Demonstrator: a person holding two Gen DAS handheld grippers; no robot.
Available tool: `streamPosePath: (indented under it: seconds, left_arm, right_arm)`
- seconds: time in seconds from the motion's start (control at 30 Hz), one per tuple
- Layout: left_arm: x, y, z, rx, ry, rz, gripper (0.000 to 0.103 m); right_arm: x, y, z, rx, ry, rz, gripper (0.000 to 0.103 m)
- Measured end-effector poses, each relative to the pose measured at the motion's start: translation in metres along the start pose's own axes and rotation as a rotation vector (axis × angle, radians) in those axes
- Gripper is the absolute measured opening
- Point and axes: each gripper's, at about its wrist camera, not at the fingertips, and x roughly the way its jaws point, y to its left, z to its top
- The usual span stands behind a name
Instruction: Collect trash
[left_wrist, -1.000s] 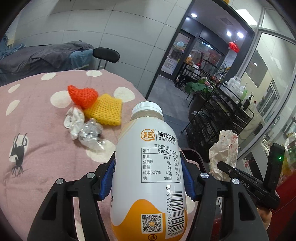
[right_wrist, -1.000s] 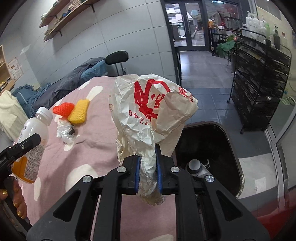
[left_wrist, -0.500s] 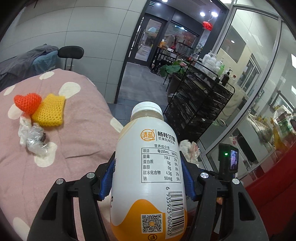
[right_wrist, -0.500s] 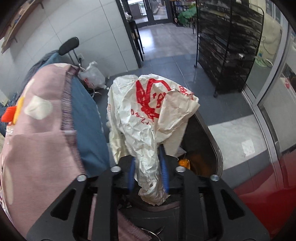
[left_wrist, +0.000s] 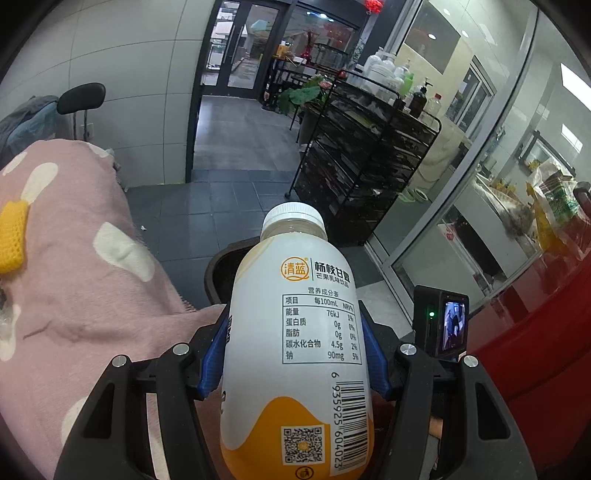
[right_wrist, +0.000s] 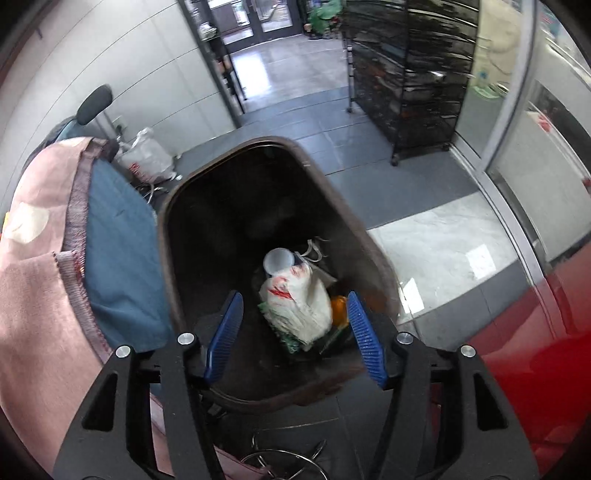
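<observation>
The mouth of the dark trash bin is left unobstructed beneath the spread-apart right gripper. Its floor is partly taken up by a crumpled paper bag and a white cup (dark room is left further back). The left side is hemmed by the pink blanket; a black wire rack stands well beyond.

The left wrist view looks level across the trash bin toward the black rack. The right wrist view looks steeply down into the bin from close above; both share bin and rack.
</observation>
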Motion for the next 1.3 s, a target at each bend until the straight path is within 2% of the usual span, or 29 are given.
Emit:
streamPosePath:
  seconds: [0.2, 0.57, 0.63, 0.7, 0.8, 1.0, 1.2, 1.3]
  left_arm:
    - [0.041, -0.014, -0.001, 0.027, 0.096, -0.013, 0.061]
    - [0.084, -0.024, -0.001, 0.027, 0.206, -0.013, 0.061]
    - [0.090, -0.022, -0.001, 0.011, 0.215, -0.014, 0.065]
    - [0.090, -0.023, -0.002, 0.026, 0.198, 0.007, 0.082]
    - [0.077, -0.025, -0.002, 0.064, 0.160, 0.034, 0.089]
    - [0.053, -0.026, -0.001, 0.083, 0.109, 0.021, 0.092]
    - [0.015, -0.014, -0.007, 0.087, 0.055, 0.039, 0.094]
    - [-0.003, -0.005, -0.010, 0.083, 0.033, 0.066, 0.094]
  right_arm:
    - [-0.010, -0.028, -0.004, 0.056, -0.012, -0.032, 0.060]
    - [-0.013, -0.052, -0.006, 0.106, -0.009, -0.057, 0.060]
    - [-0.014, -0.054, -0.007, 0.111, -0.010, -0.058, 0.060]
    - [-0.014, -0.054, -0.007, 0.113, -0.009, -0.058, 0.060]
    - [-0.014, -0.053, -0.007, 0.107, -0.006, -0.056, 0.060]
    - [-0.021, -0.041, -0.007, 0.076, -0.017, -0.036, 0.060]
    - [-0.036, -0.007, -0.002, 0.000, -0.042, 0.015, 0.060]
    - [-0.044, 0.015, 0.000, -0.052, -0.056, 0.042, 0.067]
